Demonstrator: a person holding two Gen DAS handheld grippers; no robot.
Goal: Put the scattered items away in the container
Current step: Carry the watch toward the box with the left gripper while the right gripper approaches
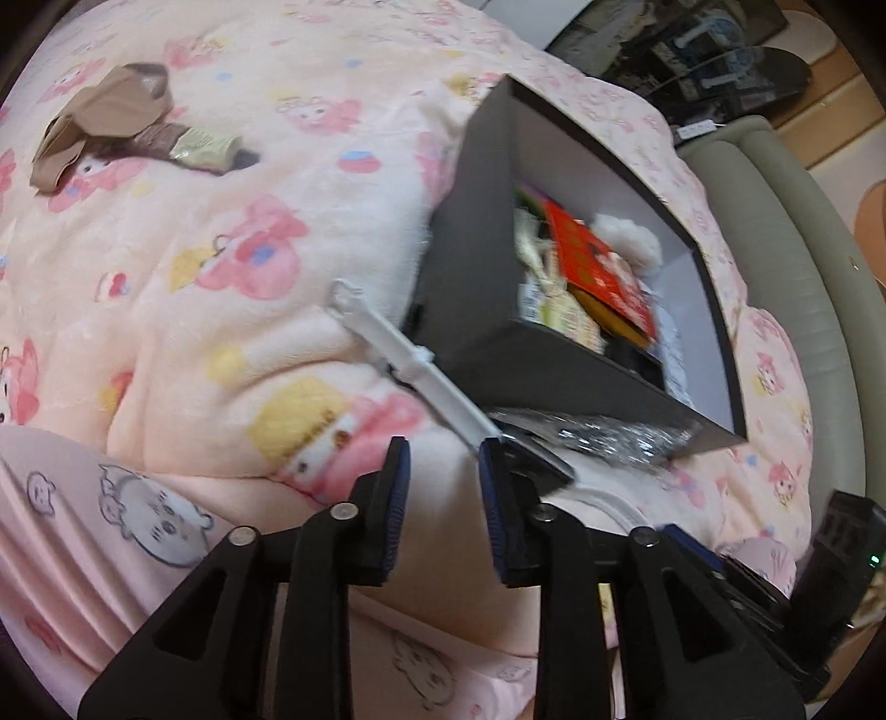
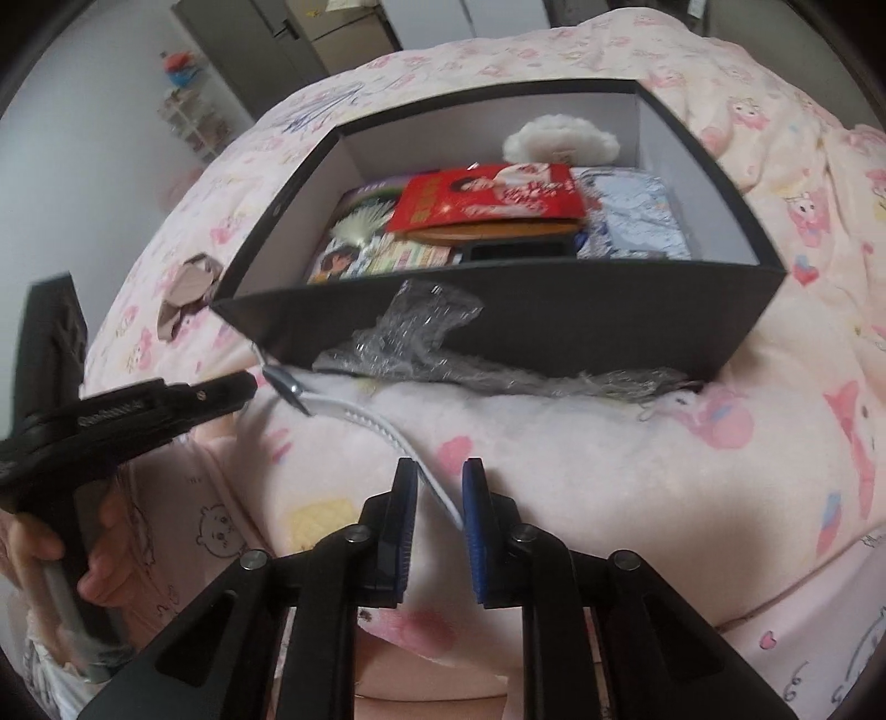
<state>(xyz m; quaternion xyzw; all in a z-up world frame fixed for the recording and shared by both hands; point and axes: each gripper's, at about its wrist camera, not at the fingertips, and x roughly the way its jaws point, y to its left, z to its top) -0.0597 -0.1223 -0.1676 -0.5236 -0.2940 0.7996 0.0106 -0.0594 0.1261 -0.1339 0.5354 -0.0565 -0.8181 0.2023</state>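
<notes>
A black box (image 1: pixel 487 288) with white inside sits on the pink bed; it also shows in the right wrist view (image 2: pixel 554 310). It holds a red packet (image 2: pixel 487 199), a white fluffy thing (image 2: pixel 559 141) and several other items. A white watch strap (image 1: pixel 410 360) lies by the box's near corner, with a clear crinkled wrapper (image 2: pixel 426 332) against the box wall. My left gripper (image 1: pixel 443 459) is open just short of the strap. My right gripper (image 2: pixel 440 482) is open with the strap's end (image 2: pixel 437 487) between its fingers. A brown paper piece and a small tube (image 1: pixel 133 116) lie far left.
The pink cartoon blanket (image 1: pixel 221 249) covers the bed in soft folds. A beige padded bed edge (image 1: pixel 792 232) runs at the right. The left gripper's body and the hand holding it (image 2: pixel 99 432) show at the left of the right wrist view. Shelves and cabinets (image 2: pixel 249 50) stand behind.
</notes>
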